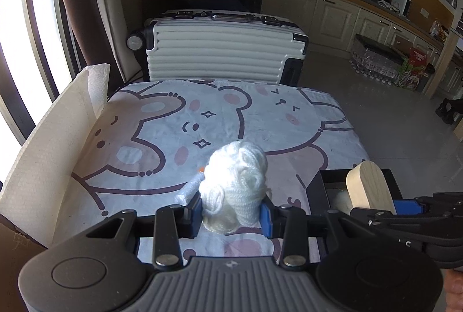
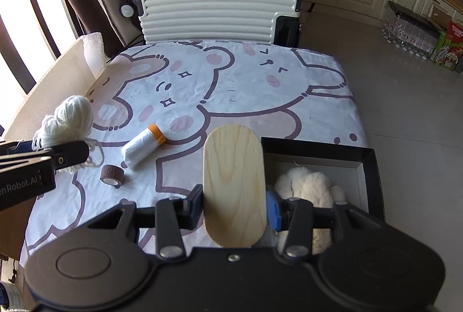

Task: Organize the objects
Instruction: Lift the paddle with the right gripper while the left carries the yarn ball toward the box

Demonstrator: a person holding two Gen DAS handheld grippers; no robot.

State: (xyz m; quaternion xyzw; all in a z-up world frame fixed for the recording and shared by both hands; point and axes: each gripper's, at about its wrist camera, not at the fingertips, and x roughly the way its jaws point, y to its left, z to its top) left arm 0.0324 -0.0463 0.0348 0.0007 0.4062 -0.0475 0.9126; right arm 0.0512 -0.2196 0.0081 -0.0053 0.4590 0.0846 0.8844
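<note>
Left gripper [image 1: 233,212]: clamped on a ball of white yarn [image 1: 235,181], blue pads pressing both flanks. Yarn is loosely wound, loops bulging above and below the jaws, held clear above the cloth. Seen from the right wrist camera, a loose strand trails off the ball toward the table.

Right gripper [image 2: 234,209]: clenched on a wooden board [image 2: 234,181], pale pine, oblong with rounded ends, grain running lengthwise, standing up between the fingers. In the left view the same board shows only edge-on at the far right, above the box.

Right view only: a white roll with an orange cap [image 2: 143,147] lies on its side near mid-table; a small brown tape roll [image 2: 112,173] sits just in front of it, apart from it. The left view catches only the end of the white roll behind the yarn, and the tape not at all.

Black box [image 2: 367,167]: open, at the table's right edge, just right of the board. A cream fluffy item [image 2: 306,187] lies inside, partly hidden by the gripper.

Table wears a cartoon-bear cloth [image 1: 162,121]. Cardboard flap [image 1: 43,150] along the left edge. A ribbed white suitcase [image 1: 220,51] stands behind the table.
</note>
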